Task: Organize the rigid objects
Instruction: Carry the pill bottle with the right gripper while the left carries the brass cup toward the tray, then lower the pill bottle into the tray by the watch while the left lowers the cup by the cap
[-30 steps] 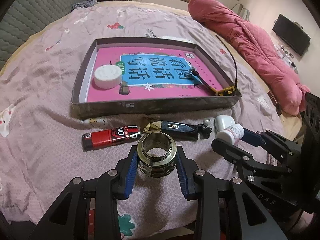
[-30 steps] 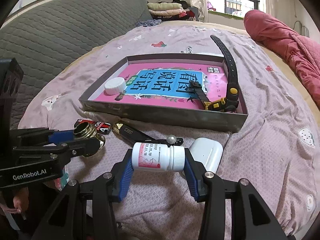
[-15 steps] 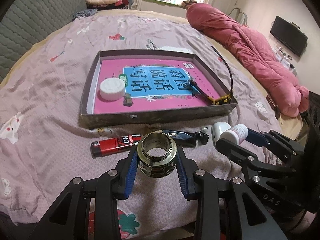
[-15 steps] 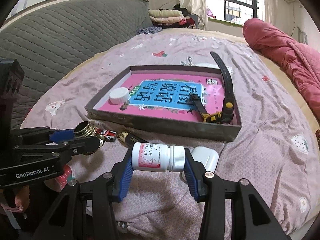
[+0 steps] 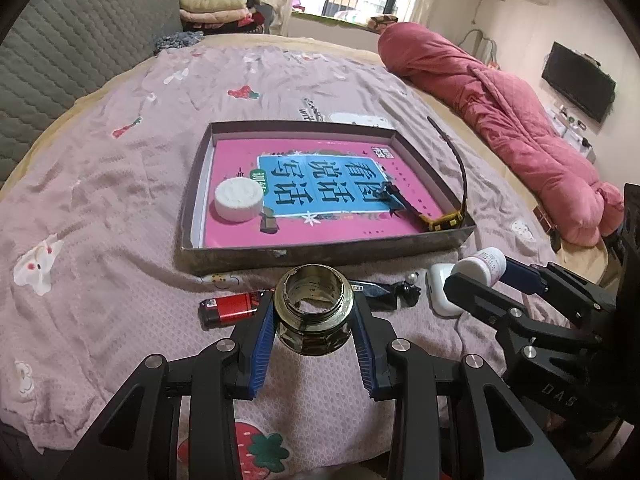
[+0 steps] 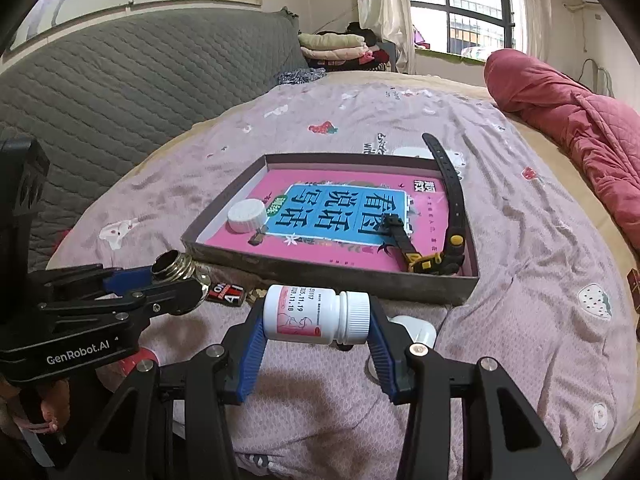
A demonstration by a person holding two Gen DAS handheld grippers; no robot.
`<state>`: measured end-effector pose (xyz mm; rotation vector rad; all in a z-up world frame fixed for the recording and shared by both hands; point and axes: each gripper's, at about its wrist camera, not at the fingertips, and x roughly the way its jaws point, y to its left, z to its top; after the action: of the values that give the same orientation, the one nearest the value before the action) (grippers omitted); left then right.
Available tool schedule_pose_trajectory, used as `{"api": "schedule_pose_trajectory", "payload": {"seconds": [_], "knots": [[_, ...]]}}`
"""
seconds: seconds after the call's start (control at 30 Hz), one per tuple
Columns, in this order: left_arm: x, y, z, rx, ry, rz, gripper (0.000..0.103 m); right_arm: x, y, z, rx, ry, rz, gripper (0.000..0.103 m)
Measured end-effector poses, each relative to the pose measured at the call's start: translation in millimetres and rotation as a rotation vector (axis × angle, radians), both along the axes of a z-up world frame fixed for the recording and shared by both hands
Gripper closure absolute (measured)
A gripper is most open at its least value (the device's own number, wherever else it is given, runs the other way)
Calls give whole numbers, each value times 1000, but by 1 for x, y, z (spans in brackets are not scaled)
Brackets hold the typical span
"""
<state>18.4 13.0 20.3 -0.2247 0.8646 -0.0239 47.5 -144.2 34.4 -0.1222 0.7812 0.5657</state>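
Left gripper clamped on open-mouthed glass bottle; right gripper clamped on sideways pill bottle. Ahead of both: box. Red lighter fully visible only from left view; bottle's label only from right.

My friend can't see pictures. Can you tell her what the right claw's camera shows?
The right claw holds a white pill bottle sideways above a pink bedsheet. Behind it sits a shallow box with a pink book, a white cap and a black strap. The left claw grips a glass jar.
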Motion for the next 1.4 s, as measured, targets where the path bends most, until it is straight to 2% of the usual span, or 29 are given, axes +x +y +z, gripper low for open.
{"api": "schedule_pose_trajectory", "payload": {"seconds": [0.87,1.17,1.4], "knots": [[15,3,10,18,-22,45,66,13,-3,17,38,-64,-33,56],[41,12,6,24,-8,84,66,22,1,10,12,-63,-49,56],[58,28,-1,-8,14,126,66,32,1,3,-6,-51,-75,56]]}}
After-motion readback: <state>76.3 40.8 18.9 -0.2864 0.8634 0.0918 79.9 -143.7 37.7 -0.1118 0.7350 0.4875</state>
